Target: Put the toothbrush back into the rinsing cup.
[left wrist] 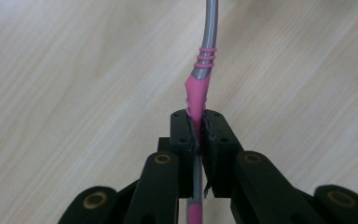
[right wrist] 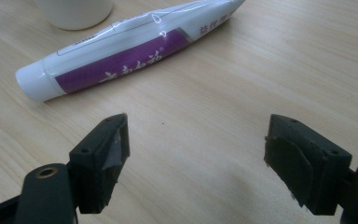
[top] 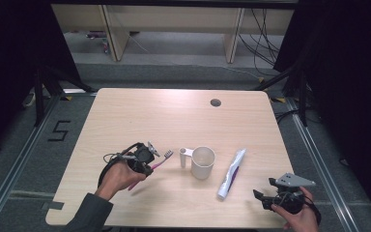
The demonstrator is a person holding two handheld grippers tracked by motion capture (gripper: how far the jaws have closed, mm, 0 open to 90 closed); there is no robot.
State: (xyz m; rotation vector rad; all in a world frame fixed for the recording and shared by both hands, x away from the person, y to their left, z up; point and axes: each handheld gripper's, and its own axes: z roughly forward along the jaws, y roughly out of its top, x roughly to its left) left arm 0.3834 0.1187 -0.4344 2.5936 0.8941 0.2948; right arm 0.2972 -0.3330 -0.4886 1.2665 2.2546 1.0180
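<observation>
A pink and grey toothbrush (top: 160, 161) is lifted off the table at the left of a white cup (top: 202, 162). My left gripper (top: 149, 164) is shut on its pink handle (left wrist: 196, 95), the bristle end pointing toward the cup. A white and purple toothpaste tube (top: 232, 173) lies flat to the right of the cup, its cap toward the front edge. My right gripper (top: 260, 195) stands open near the front right corner, a short way from the tube (right wrist: 121, 44), with nothing between its jaws.
The white cup has a handle (top: 183, 155) on its left side. A round cable hole (top: 215, 102) sits in the tabletop (top: 174, 116) near the far edge. Cables and wooden table legs stand on the floor beyond.
</observation>
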